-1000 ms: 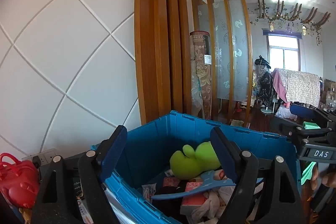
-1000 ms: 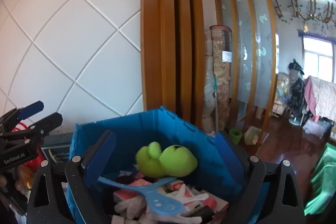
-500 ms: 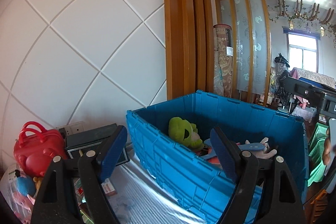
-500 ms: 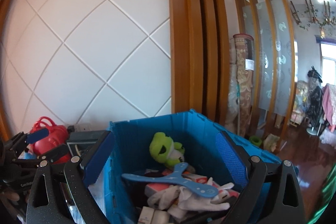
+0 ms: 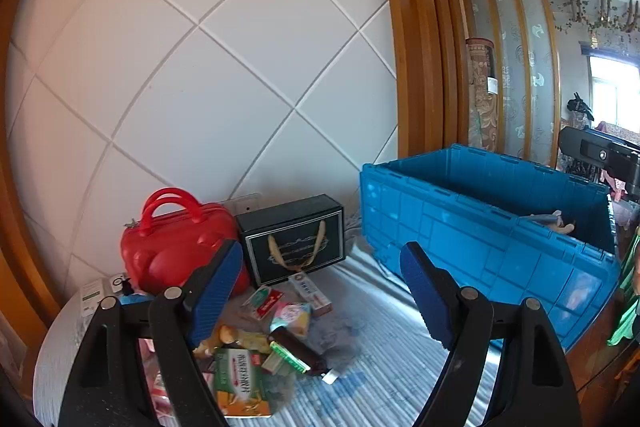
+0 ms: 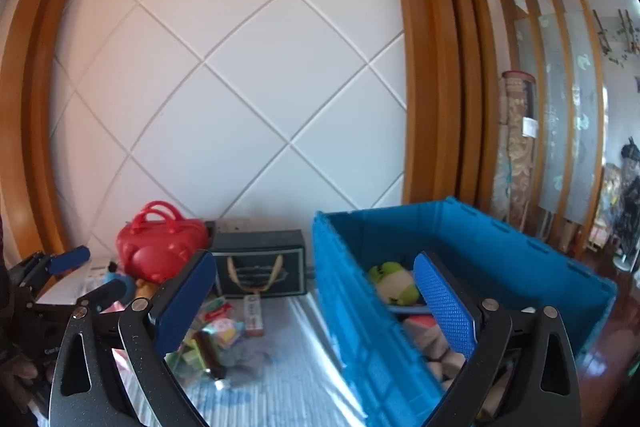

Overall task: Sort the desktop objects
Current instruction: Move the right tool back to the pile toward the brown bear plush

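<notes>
You held both tools, left tool (image 5: 320, 291) and right tool (image 6: 316, 291), open and empty, facing the clutter (image 5: 280, 327) beside the crate (image 5: 480, 239), ready to pick.

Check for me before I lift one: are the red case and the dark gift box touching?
Cannot tell: the left gripper's finger covers where red case meets dark gift box.

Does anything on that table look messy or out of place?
Yes: small packets and boxes lie jumbled at all angles in front of the red handbag and dark gift box, beside the blue crate. Nothing looks broken or spilled.
</notes>
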Action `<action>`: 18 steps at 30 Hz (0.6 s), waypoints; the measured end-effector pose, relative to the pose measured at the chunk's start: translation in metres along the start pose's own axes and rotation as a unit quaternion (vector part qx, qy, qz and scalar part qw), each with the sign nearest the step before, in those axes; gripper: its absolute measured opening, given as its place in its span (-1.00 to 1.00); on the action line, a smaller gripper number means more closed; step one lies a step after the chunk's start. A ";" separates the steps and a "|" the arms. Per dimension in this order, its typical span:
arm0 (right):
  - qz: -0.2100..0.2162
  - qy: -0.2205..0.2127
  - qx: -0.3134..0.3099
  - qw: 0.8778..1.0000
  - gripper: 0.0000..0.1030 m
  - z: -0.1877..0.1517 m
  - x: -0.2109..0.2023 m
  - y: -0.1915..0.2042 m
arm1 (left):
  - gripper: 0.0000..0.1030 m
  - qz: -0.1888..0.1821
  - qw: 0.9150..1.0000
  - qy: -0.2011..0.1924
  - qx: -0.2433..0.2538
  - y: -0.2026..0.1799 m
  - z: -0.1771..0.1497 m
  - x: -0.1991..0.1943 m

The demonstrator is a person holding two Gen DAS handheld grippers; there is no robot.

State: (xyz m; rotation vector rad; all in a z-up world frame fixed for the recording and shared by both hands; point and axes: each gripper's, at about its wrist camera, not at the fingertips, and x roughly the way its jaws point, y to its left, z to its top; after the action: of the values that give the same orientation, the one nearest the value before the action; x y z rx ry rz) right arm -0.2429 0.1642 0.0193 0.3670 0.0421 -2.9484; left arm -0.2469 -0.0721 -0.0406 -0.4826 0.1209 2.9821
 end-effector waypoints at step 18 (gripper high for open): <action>0.190 0.108 -0.050 0.975 0.96 -0.078 0.132 0.181 | 0.58 0.167 0.983 0.071 -0.019 0.171 -0.064 0.022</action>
State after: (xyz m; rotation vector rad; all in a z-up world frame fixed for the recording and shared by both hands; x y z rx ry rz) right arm -0.3196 -0.0318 -0.0899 0.6042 0.1326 -2.5096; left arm -0.2703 -0.2450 -0.0983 -0.7502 0.1755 3.2779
